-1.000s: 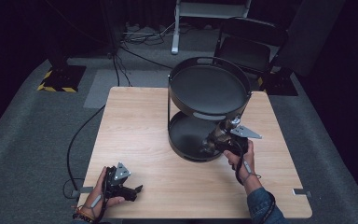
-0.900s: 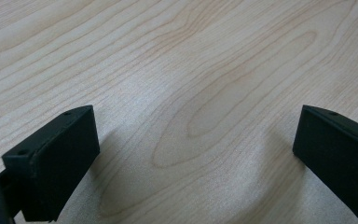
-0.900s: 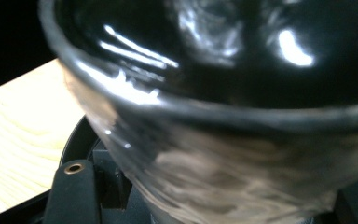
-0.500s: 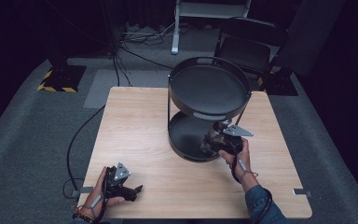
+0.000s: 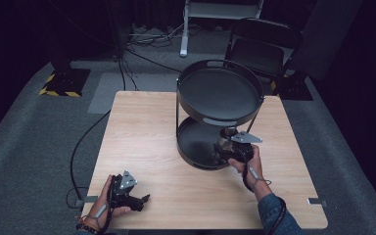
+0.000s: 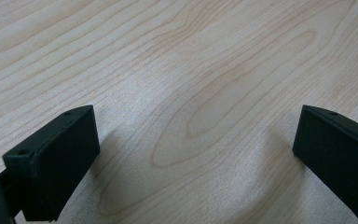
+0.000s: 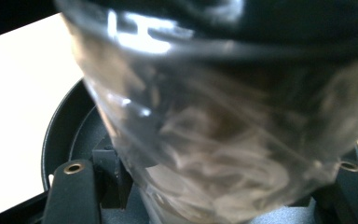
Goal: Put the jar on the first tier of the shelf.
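Observation:
A black two-tier round tray stand (image 5: 220, 120) occupies the far right part of the wooden table (image 5: 147, 132). My right gripper (image 5: 223, 150) is at the front edge of the lower tier (image 5: 194, 147), shut on a clear glass (image 5: 225, 136) with a cloudy brownish look. In the right gripper view the glass (image 7: 214, 130) sits very close between the two jaws of the right gripper (image 7: 209, 189), over the dark lower tier (image 7: 63, 135). My left gripper (image 5: 144, 199) rests near the table's front left edge. It is open in the left gripper view (image 6: 196, 154), with bare wood between the jaws.
A black chair (image 5: 262, 46) stands behind the table, next to a white frame (image 5: 186, 29). Cables (image 5: 81, 147) trail over the grey floor at the left. A yellow-and-black striped base (image 5: 61, 83) lies at the far left.
My right gripper has shifted slightly left with the glass, in toward the lower tier. The left gripper has stayed still.

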Available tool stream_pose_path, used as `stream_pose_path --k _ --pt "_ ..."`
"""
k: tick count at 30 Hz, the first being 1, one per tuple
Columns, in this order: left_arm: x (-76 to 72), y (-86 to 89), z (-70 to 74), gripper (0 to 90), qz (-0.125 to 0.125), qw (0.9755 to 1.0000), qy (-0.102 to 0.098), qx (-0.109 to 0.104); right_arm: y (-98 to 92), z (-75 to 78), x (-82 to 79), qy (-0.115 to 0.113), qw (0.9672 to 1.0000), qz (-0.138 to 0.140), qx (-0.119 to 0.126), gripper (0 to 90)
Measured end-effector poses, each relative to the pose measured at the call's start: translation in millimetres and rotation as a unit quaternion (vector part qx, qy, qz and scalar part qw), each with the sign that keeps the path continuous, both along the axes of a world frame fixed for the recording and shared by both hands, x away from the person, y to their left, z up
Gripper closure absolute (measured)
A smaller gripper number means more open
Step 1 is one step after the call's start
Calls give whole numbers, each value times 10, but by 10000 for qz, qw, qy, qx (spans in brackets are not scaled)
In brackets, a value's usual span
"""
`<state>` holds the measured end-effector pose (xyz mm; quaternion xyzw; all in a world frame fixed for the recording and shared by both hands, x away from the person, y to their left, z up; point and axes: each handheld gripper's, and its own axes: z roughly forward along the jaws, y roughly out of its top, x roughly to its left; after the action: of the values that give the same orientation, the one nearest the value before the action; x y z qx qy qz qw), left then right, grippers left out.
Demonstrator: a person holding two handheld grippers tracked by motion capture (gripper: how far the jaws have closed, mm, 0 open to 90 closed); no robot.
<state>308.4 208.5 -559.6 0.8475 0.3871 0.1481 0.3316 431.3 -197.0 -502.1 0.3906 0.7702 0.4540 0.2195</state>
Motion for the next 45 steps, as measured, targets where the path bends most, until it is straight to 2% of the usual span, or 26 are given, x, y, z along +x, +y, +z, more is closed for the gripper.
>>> stream_pose_path --k 11,16,17,24,27,32,33,34,35,45 --pt "0 1 0 1 -3 10000 0 2 -1 10 9 96 9999 58 -118 315" --pt "-2 1 0 1 -1 10000 0 1 -18 -21 8 282 9987 202 -366 203" --pt "-2 1 0 1 -1 10000 -1 1 -18 -21 8 282 9987 202 -366 203" --pt "-2 1 0 1 -1 10000 1 -2 -28 -12 -4 358 9967 198 -703 44" --pt "-2 1 0 1 -2 10000 0 -1 -19 -6 -5 379 9962 230 -754 34" --pt "-2 1 0 1 -2 10000 0 2 6 4 -13 343 9939 280 -1006 32" --pt "-2 1 0 1 -2 10000 0 1 12 18 -27 294 9924 306 -1154 32" --pt "-2 1 0 1 -1 10000 -1 1 12 18 -27 294 9924 306 -1154 32" --pt "-2 1 0 1 -2 10000 0 1 20 38 -47 228 9899 335 -1359 33" --pt "-2 1 0 1 -1 10000 0 2 -12 134 -109 73 9842 442 -1711 35"
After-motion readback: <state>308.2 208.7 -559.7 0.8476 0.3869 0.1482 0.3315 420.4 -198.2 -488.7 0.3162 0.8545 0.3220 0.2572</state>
